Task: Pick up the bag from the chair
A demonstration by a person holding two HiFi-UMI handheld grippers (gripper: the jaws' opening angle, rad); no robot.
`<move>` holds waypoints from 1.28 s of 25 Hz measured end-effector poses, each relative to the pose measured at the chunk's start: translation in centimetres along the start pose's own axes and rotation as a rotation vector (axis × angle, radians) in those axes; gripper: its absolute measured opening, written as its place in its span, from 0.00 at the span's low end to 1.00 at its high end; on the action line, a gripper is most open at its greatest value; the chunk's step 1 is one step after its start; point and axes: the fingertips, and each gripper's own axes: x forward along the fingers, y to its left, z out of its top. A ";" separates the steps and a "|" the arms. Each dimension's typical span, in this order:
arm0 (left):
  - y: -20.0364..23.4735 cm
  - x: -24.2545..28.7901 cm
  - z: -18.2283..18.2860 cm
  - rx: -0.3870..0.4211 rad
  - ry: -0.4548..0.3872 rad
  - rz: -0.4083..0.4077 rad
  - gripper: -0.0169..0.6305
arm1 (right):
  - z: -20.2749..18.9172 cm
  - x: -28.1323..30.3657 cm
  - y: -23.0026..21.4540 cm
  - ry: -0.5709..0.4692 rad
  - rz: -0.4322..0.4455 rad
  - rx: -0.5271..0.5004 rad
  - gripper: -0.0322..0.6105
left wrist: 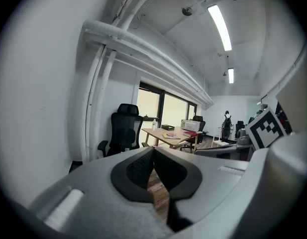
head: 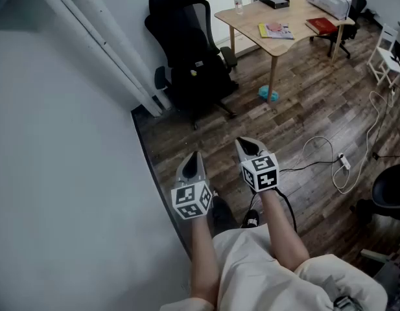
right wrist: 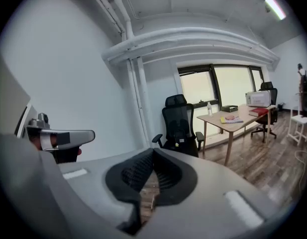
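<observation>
A black office chair stands by the white wall, a few steps ahead of me. A black bag with a small white tag sits on its seat. The chair and the bag also show in the right gripper view, and the chair shows in the left gripper view. My left gripper and right gripper are held side by side over the wood floor, well short of the chair. Both point toward it, jaws shut with nothing between them, as the left gripper and right gripper views confirm.
A wooden table behind the chair carries a bottle, books and a white device. A small blue object lies by its leg. A white cable trails over the floor at the right. The wall runs along my left.
</observation>
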 end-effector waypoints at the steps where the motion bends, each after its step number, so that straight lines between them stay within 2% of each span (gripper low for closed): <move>1: 0.3 -0.1 0.3 -0.006 -0.007 0.006 0.04 | 0.2 0.2 0.0 -0.001 0.009 0.010 0.05; 4: 1.0 0.3 1.3 -0.023 -0.023 0.016 0.04 | 1.0 0.6 -0.3 -0.008 0.023 0.024 0.05; 8: 1.7 1.9 2.4 -0.032 -0.023 -0.012 0.04 | 1.8 1.8 -0.9 -0.003 0.002 0.019 0.05; 13: 4.1 4.3 1.6 -0.058 0.004 -0.052 0.04 | 2.5 4.7 -1.3 0.009 -0.048 0.021 0.05; 22: 12.2 9.9 2.9 -0.097 0.031 -0.129 0.04 | 4.3 11.4 0.4 0.055 -0.110 -0.003 0.05; 25: 15.2 11.5 4.0 -0.110 -0.006 -0.147 0.04 | 5.2 13.9 1.6 0.070 -0.128 -0.030 0.05; 28: 18.6 12.9 5.1 -0.102 -0.051 -0.157 0.04 | 6.1 16.2 2.7 0.053 -0.153 -0.033 0.05; 32: 22.0 14.8 5.3 -0.099 -0.035 -0.196 0.04 | 6.9 18.8 4.5 -0.009 -0.137 0.007 0.05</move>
